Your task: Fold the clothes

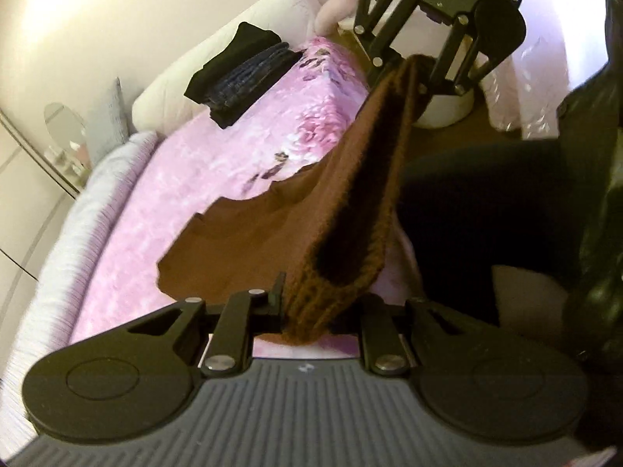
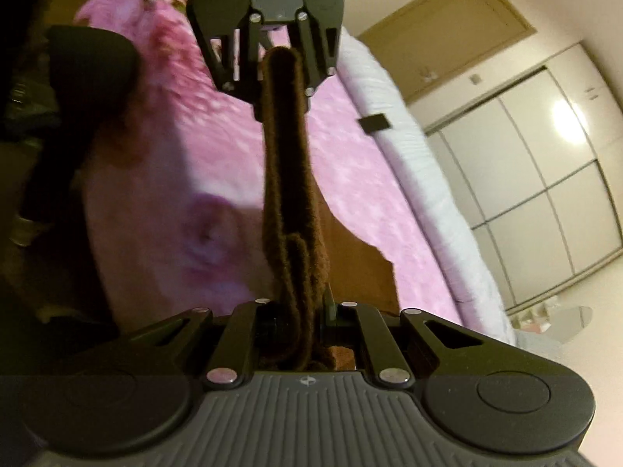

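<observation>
The brown knitted garment hangs stretched between the two grippers, its ribbed edge pulled into a taut band while the rest of the cloth trails down onto the pink bedspread beneath it. The left gripper has its jaws clamped on one end of that ribbed edge; the right gripper, seen beyond the garment from the left wrist, has its jaws clamped on the other end, the knit bunched between them.

The step in hand looks like lifting the garment clear by one edge so it can be laid flat for a fold. To do it well, both grips should hold firm and the band should stay taut without being dragged out of shape, since a loose knit stretches easily. The two ends want to be level with each other, so the trailing cloth falls straight rather than twisted.

Farther along the bedspread from the garment, a stack of dark folded clothes lies near the white pillow; the garment should be set down well apart from it.
</observation>
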{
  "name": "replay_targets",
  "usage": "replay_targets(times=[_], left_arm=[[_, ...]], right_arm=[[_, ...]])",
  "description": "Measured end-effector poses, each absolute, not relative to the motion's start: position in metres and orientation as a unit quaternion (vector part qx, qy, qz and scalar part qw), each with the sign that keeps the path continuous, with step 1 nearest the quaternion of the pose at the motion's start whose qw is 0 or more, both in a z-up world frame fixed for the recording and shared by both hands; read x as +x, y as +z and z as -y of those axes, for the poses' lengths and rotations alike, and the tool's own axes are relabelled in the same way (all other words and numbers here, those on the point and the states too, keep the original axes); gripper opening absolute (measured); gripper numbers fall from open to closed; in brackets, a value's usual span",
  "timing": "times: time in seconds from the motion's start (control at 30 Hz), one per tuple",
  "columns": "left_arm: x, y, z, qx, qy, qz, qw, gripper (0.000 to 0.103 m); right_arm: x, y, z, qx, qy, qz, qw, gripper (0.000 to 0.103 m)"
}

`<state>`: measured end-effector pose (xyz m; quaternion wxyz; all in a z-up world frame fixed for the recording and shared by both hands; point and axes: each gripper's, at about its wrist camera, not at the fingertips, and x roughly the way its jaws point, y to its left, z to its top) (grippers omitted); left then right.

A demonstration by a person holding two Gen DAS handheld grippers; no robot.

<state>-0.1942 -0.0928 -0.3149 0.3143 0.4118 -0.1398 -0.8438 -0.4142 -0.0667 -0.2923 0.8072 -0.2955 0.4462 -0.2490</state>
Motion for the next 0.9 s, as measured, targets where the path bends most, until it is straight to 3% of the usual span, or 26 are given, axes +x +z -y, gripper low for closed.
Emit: replay_targets(times=[0.3, 0.53, 0.77, 0.9], left_arm=[[-0.174, -0.24, 0.22, 0.33, -0.882, 0.052, 0.331, 0.016], [-0.16, -0.256, 0.376, 0.333, -0.874, -0.077, 0.346, 0.017], [-0.146, -0.353, 0.494, 0.356, -0.825, -0.246, 0.363, 0.017], [-0.124, -0.391, 0.514, 0.302, -0.816, -0.332, 0.365, 0.018]], right_arm=[[-0.418, -0.212, 0.129, -0.207, -0.263, -0.437, 0.835, 0.009], [-0.43, -0.193, 0.306, -0.042, -0.277, -0.413, 0.867, 0.014], [-0.449, -0.263, 0.464, 0.139, -0.288, -0.38, 0.868, 0.02], [-0.467, -0.329, 0.52, 0.27, -0.316, -0.336, 0.845, 0.024]])
